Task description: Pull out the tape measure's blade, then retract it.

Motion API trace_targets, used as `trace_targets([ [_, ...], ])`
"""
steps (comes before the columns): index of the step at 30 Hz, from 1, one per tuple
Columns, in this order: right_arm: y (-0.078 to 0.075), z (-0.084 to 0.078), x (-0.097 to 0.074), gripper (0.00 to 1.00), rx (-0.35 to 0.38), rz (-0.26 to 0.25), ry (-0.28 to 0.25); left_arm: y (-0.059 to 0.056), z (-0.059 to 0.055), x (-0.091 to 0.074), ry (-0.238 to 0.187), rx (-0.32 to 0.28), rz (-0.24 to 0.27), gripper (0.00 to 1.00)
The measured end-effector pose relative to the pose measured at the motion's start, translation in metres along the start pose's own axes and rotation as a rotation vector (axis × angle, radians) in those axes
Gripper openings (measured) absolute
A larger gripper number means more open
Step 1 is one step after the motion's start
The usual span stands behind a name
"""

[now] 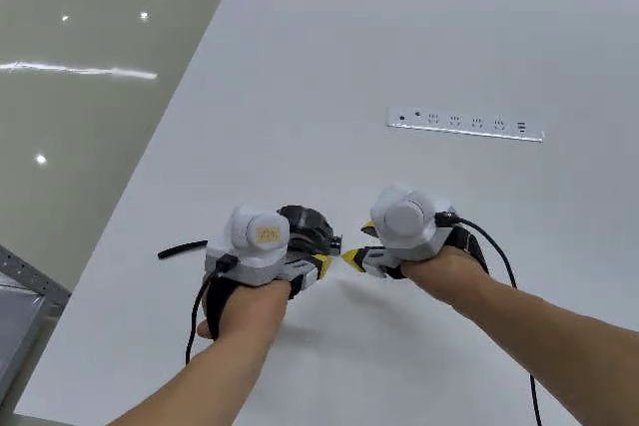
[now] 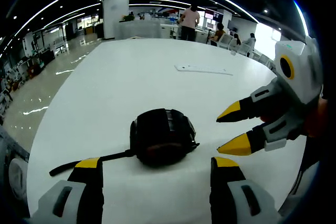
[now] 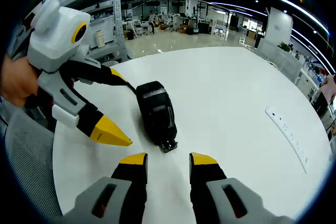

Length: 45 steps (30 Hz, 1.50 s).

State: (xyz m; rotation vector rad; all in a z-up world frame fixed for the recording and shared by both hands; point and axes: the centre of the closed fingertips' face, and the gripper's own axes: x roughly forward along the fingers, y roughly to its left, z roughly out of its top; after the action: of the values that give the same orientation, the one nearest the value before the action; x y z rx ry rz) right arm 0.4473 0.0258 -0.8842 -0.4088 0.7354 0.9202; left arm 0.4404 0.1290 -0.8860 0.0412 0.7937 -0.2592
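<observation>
Nearest me, the left tool (image 2: 156, 163) has its jaws spread wide, yellow tips to either side of the tape measure (image 2: 163, 137). The case lies between them and a little ahead. I can't tell whether either jaw touches it. The tape measure is a black case lying flat on the white table (image 1: 349, 67), close to the near edge, between my two hands. A black strap (image 2: 113, 156) trails from its back end across the table, past the left tool's jaw. The right tool (image 3: 168, 159) is also open, with a narrower gap than the left and nothing between its jaws. Its tips point at the end of the case where the blade's end hook (image 3: 169, 144) sits against the mouth, just short of it. In the head view the two tools come nose to nose, yellow tips near each other beside the case. A dark cable (image 1: 504, 256) loops off the right tool and runs back along my forearm. Further out, well apart from the work, a white power strip (image 1: 464, 124) lies on the table. Past the table's left edge is a glossy floor (image 1: 80, 67), and the left gripper view shows people standing beyond the far end.
</observation>
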Motion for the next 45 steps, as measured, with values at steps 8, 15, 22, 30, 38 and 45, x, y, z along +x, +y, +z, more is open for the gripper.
trace_targets([
  [8, 0.004, -0.001, -0.018, 0.38, 0.076, -0.056, -0.022, -0.003, -0.003, -0.006, -0.006, 0.002, -0.019, 0.84],
  [15, 0.006, -0.002, -0.035, 0.42, 0.135, -0.105, -0.039, -0.004, -0.010, -0.013, 0.010, 0.014, -0.028, 0.85],
  [22, 0.013, -0.007, -0.054, 0.46, 0.202, -0.142, -0.053, -0.006, -0.016, -0.024, 0.005, 0.012, -0.040, 0.86],
  [30, 0.027, -0.011, -0.071, 0.51, 0.263, -0.177, -0.082, -0.010, -0.021, -0.044, -0.014, 0.044, -0.055, 0.86],
  [38, 0.039, -0.017, -0.086, 0.54, 0.300, -0.195, -0.092, -0.011, -0.023, -0.061, -0.037, 0.045, -0.063, 0.89],
  [45, 0.048, -0.014, -0.105, 0.58, 0.348, -0.209, -0.140, -0.014, -0.024, -0.077, -0.048, 0.038, -0.061, 0.91],
])
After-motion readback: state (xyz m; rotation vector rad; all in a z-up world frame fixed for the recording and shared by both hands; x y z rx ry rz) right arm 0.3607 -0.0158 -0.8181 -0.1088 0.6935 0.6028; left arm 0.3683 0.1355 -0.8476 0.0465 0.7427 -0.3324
